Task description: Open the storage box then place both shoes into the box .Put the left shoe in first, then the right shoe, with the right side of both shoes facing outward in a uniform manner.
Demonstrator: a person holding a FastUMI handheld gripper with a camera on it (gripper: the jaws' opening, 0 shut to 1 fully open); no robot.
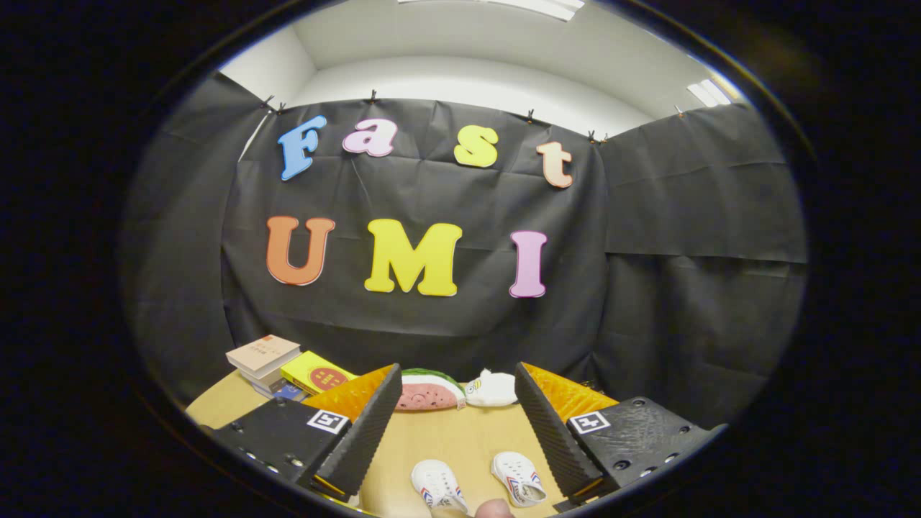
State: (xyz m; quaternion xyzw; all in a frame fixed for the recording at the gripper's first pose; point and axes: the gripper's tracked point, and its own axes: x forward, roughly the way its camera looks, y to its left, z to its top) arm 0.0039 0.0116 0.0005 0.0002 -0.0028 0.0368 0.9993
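Two small white shoes with red and blue side stripes lie on the wooden table between my fingers, toes pointing away from me: one shoe (437,485) to the left, the other shoe (518,478) to the right. My gripper (458,403) is held above the table, open wide, with nothing between its fingers. A rounded pinkish thing (493,509) peeks in just below the shoes; I cannot tell what it is.
A stack of books (265,357) and a yellow book (316,374) lie at the table's far left. A watermelon-slice plush (428,392) and a small white plush (492,388) rest at the far edge of the table (460,439), against the black cloth wall.
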